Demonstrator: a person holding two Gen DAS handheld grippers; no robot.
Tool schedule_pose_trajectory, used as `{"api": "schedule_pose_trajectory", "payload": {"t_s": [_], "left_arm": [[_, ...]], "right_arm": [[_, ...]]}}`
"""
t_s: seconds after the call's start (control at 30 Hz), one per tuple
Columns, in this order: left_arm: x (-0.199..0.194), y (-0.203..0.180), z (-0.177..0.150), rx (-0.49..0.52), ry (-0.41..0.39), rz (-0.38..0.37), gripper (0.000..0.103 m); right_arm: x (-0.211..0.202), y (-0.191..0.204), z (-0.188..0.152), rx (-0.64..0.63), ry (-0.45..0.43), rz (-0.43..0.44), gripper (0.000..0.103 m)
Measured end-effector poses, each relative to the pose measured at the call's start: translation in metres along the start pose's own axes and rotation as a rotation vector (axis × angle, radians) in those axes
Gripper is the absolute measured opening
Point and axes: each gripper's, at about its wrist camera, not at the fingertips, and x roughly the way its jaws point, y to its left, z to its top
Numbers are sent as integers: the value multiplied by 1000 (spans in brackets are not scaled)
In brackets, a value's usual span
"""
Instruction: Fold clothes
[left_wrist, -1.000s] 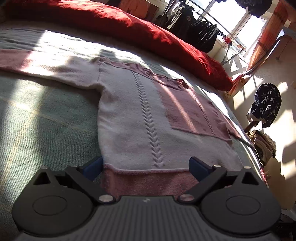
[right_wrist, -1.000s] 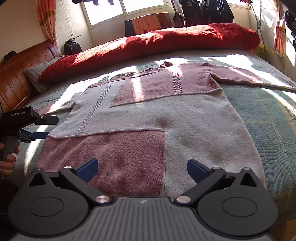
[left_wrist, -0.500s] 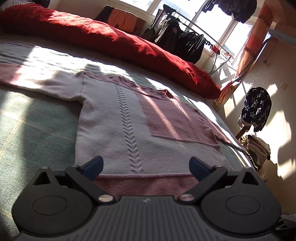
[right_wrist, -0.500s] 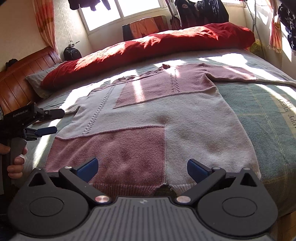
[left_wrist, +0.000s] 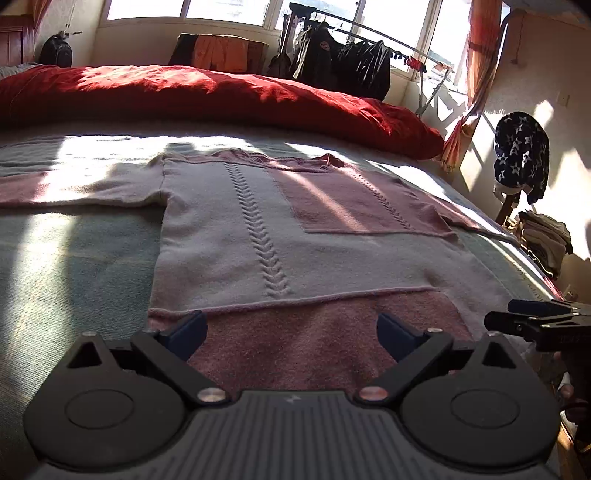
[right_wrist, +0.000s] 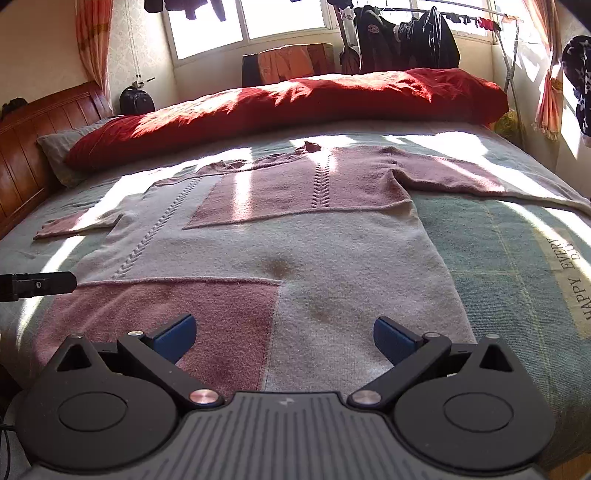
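Pink and pale grey knitted sweater (left_wrist: 236, 236) spread flat, front up, on pale green bed cover (right_wrist: 509, 251), sleeves out to both sides, collar toward long red duvet roll (right_wrist: 295, 103). Left gripper (left_wrist: 291, 328) over pink hem band, jaws wide, holding nothing. Right gripper (right_wrist: 282, 332) over hem likewise, jaws wide and empty.

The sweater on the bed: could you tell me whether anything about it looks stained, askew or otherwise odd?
The sweater lies flat and fairly straight, sleeves spread. Two brownish marks stand out on its pale lower panel: one near the middle and a fainter one below it. They look like stains, though shadow cannot be ruled out.
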Motion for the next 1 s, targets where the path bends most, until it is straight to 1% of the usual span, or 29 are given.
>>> {"api": "schedule_pose_trajectory", "payload": {"t_s": [0.03, 0.1, 0.13, 0.27, 0.33, 0.4, 0.47, 0.53, 0.57, 0.63, 0.7, 0.77, 0.87, 0.93, 1.0], "left_arm": [[1, -4, -8, 8, 14, 9, 98], [2, -5, -22, -11, 43, 23, 98], [0, -4, -30, -20, 44, 27, 98], [-14, -9, -44, -13, 57, 40, 99], [-21, -12, -46, 4, 76, 45, 99], [-27, -14, -46, 4, 74, 43, 99], [-32, -15, -45, -2, 61, 38, 99], [-33, -15, -42, -13, 47, 43, 99], [-33, -14, -40, -25, 46, 58, 99], [-35, -12, -34, -55, 41, 76, 99], [-40, -8, -25, -86, 38, 94, 99], [-46, -3, -17, -106, 42, 136, 99], [-55, 3, -9, -111, 41, 195, 99], [-60, 7, -8, -111, 33, 208, 99], [-62, 9, -9, -123, 40, 211, 99]], "right_arm": [[8, -1, -1, -17, 10, -13, 103], [26, -4, -7, -17, 67, -27, 103], [29, -5, -11, -24, 67, -31, 103], [28, -2, -25, -62, 13, -47, 103], [27, -1, -29, -75, -5, -52, 103], [26, -1, -31, -93, -20, -54, 103], [24, 0, -31, -111, -22, -53, 103], [20, 2, -27, -112, -2, -53, 103], [17, 3, -23, -110, 9, -46, 103], [10, 10, -17, -125, -5, 10, 103], [4, 25, -9, -178, -40, 72, 103], [5, 43, -2, -246, -59, 120, 103], [19, 79, 8, -376, -58, 182, 103], [33, 100, 11, -434, -45, 208, 103], [47, 113, 9, -466, -19, 204, 103]]}}
